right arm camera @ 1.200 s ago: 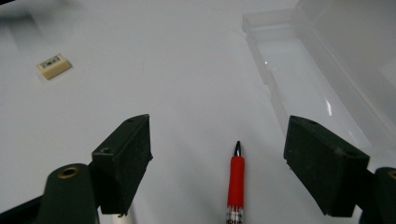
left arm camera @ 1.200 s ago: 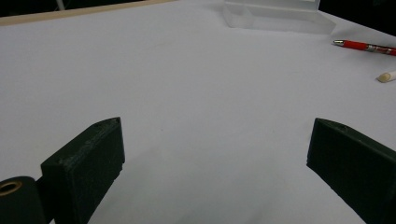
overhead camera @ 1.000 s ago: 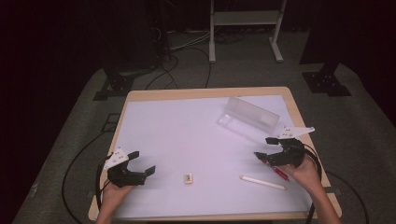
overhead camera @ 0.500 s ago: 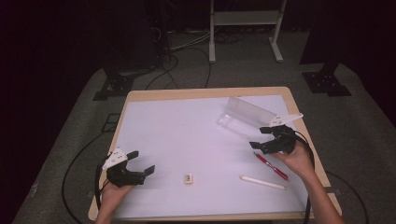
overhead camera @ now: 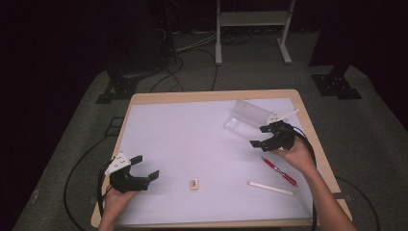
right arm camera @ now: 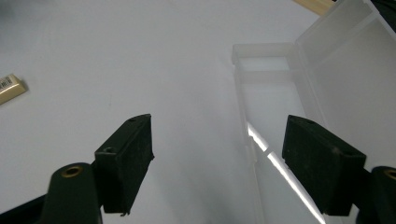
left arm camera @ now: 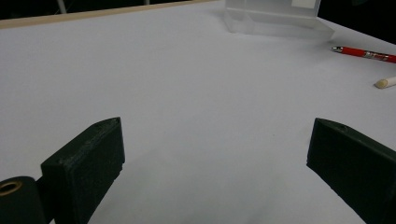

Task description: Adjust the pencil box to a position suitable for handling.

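Note:
A clear plastic case (overhead camera: 248,117) lies open at the table's back right, its lid raised; it also appears in the right gripper view as the case (right arm camera: 299,102) and far off as the case (left arm camera: 275,18). My right gripper (overhead camera: 266,136) hovers just in front of it, open and empty, jaws wide apart (right arm camera: 219,158). A red pen (overhead camera: 279,171) and a white stick (overhead camera: 270,188) lie near the right forearm; the pen (left arm camera: 364,53) and stick (left arm camera: 385,83) also show ahead of the left jaws. My left gripper (overhead camera: 146,167) rests open at the front left, holding nothing (left arm camera: 215,158).
A small beige eraser (overhead camera: 194,183) lies front centre, also seen as the eraser (right arm camera: 10,87). The white sheet covers the wooden table (overhead camera: 207,96). Cables and stand legs sit on the floor behind.
My right gripper has moved from beside the red pen toward the back, up to the clear case. The left gripper has barely shifted.

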